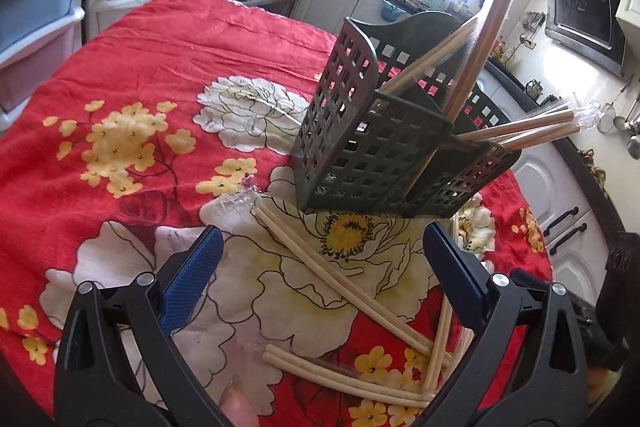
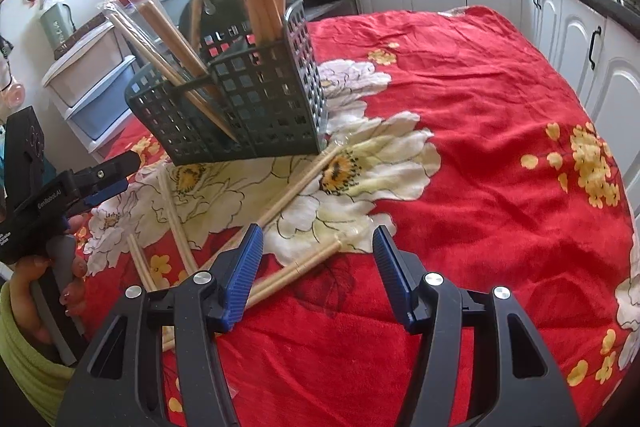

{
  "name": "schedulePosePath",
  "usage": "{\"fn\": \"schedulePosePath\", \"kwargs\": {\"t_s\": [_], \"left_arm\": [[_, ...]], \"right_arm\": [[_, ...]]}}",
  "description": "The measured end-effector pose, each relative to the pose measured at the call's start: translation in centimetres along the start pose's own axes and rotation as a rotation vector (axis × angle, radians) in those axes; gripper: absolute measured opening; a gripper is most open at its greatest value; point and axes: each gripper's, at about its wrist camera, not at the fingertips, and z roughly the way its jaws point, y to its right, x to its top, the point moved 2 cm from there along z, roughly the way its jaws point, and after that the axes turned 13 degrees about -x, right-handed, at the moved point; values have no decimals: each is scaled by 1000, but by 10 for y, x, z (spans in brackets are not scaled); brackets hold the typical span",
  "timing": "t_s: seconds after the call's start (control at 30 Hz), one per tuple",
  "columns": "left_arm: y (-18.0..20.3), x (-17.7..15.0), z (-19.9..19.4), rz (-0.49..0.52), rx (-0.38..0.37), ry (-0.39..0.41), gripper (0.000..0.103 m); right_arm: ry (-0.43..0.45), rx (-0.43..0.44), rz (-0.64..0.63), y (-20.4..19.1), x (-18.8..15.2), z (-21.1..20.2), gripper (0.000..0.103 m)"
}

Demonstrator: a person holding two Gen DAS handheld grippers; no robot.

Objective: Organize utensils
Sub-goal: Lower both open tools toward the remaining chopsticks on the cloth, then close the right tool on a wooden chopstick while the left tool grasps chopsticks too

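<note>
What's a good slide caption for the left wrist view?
Open blue-padded left tongs hover over loose pale wooden chopsticks on a red floral tablecloth, before a dark green perforated plastic utensil holder.

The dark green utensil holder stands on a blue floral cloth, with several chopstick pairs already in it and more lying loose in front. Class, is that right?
Not quite. The cloth is red with floral print, not blue, as both wrist views show. The rest holds: the utensil holder contains chopstick pairs, and loose chopsticks lie in front.
</note>
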Motion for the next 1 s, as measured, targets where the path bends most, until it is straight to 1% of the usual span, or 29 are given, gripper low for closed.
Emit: {"fn": "schedulePosePath", "kwargs": {"t_s": [0.07, 0.13, 0.2, 0.23, 0.27, 0.3, 0.37, 0.5, 0.57, 0.6, 0.77, 0.83, 0.9, 0.97, 1.0], "left_arm": [[-3, 0, 2, -22, -13, -8, 92], [-6, 0, 6, -40, -26, -18, 89], [-9, -1, 9, -64, -41, -33, 79], [-10, -1, 11, -74, -50, -41, 77], [-12, -2, 14, -87, -56, -50, 73], [-14, -3, 16, -103, -64, -58, 68], [-17, -4, 20, -123, -74, -71, 65], [-25, -4, 25, -153, -78, -83, 60], [-29, -3, 27, -166, -80, -86, 57], [-31, -2, 27, -168, -79, -88, 56], [-36, 1, 30, -178, -76, -90, 54], [-38, 1, 31, -181, -77, -88, 52], [-39, 1, 31, -179, -63, -87, 41], [-43, 1, 30, -186, -57, -85, 35], [-46, 1, 30, -191, -49, -84, 29]], "right_arm": [[-18, -3, 0, 0, -2, 3, 55], [-38, -2, 7, 0, -3, 8, 55], [-64, 11, 19, 1, -4, 13, 55], [-80, 19, 27, 1, -5, 16, 53], [-91, 27, 33, 0, -5, 19, 46], [-106, 36, 44, 0, -5, 22, 45], [-132, 58, 68, -1, -5, 28, 43], [-143, 58, 81, -3, -2, 34, 38], [-146, 61, 95, -2, -1, 36, 32], [-150, 64, 104, -1, 0, 37, 31], [-157, 81, 137, 5, -1, 39, 24], [-158, 86, 151, 7, -1, 39, 22], [-159, 92, 161, 8, -1, 40, 21], [-158, 94, 165, 10, -1, 40, 20], [-157, 94, 168, 10, -1, 40, 20]]}}
